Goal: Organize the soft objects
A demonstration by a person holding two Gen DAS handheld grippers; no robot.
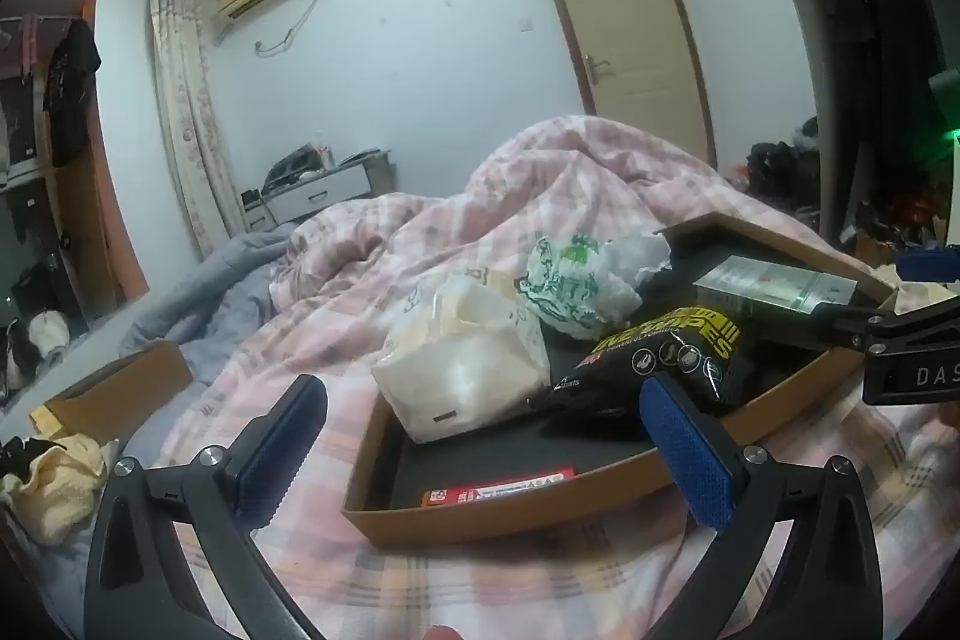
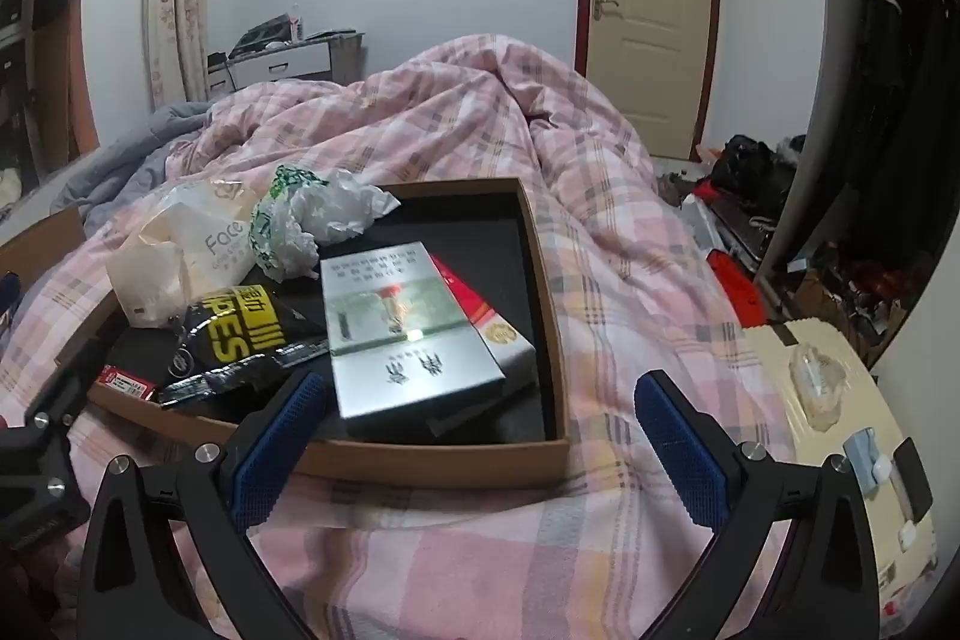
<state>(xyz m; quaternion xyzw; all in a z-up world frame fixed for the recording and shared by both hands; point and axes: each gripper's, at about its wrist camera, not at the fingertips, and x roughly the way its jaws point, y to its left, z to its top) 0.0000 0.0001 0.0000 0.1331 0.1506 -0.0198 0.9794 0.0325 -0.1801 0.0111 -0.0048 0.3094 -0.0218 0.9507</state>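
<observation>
Cardboard tray (image 2: 555, 340): brown walls, black lining; inside it, wipes pack (image 2: 240, 340) black with yellow lettering; crumpled plastic bag (image 2: 300, 220) white with green print; tissue pack (image 2: 174, 250) cream-white; carton (image 2: 408, 334) silver-grey; beneath the tray, quilt (image 2: 480, 112) pink plaid.

Both wrist views near shared tray (image 1: 510, 511).

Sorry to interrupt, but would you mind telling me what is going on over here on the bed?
A person holds a two-finger gripper in each hand over a shallow cardboard tray on the pink plaid quilt. The left gripper and right gripper are both open and hold nothing. In the tray lie a tissue pack, a crumpled plastic bag, a black wipes packet and a silver box.
</observation>
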